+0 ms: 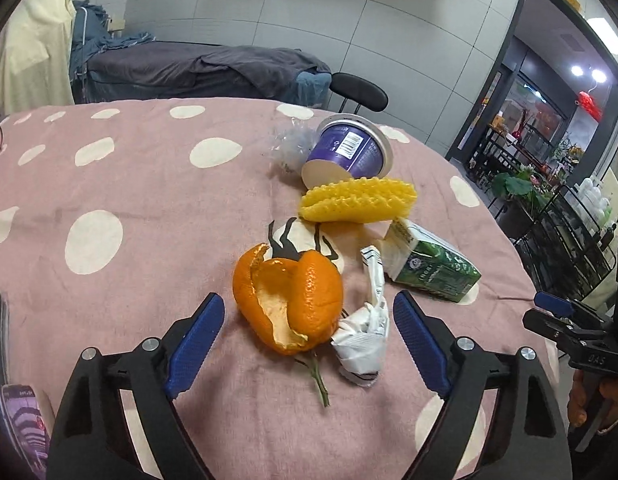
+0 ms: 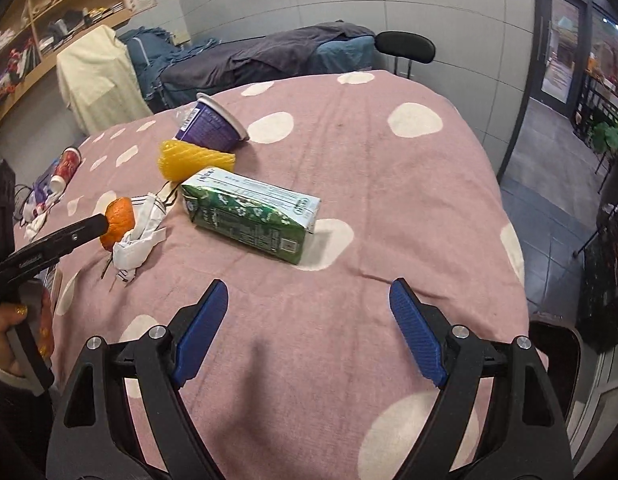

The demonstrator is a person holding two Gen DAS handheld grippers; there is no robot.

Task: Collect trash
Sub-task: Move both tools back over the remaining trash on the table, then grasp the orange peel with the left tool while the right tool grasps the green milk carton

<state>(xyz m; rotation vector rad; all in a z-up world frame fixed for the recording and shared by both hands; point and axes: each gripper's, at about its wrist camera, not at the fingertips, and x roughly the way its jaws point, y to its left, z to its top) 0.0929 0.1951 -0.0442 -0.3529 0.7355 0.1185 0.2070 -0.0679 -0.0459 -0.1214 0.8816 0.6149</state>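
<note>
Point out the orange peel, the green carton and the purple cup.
orange peel [image 1: 309, 300]: left wrist view, outer skin.
green carton [image 2: 249, 216]: right wrist view, green side face.
purple cup [image 1: 345, 148]: left wrist view, labelled wall.

Peel [image 1: 287, 304] left of wrapper [image 1: 367, 332]; carton [image 1: 433, 264] right, cup [image 1: 345, 148] behind.

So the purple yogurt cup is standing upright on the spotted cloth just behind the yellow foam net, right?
Not quite. The purple yogurt cup is tipped on its side, not upright; its base faces the yellow foam net and its rim points away. It does lie on the spotted cloth just behind the net. The left wrist view shows this best, and the right wrist view agrees.
</note>
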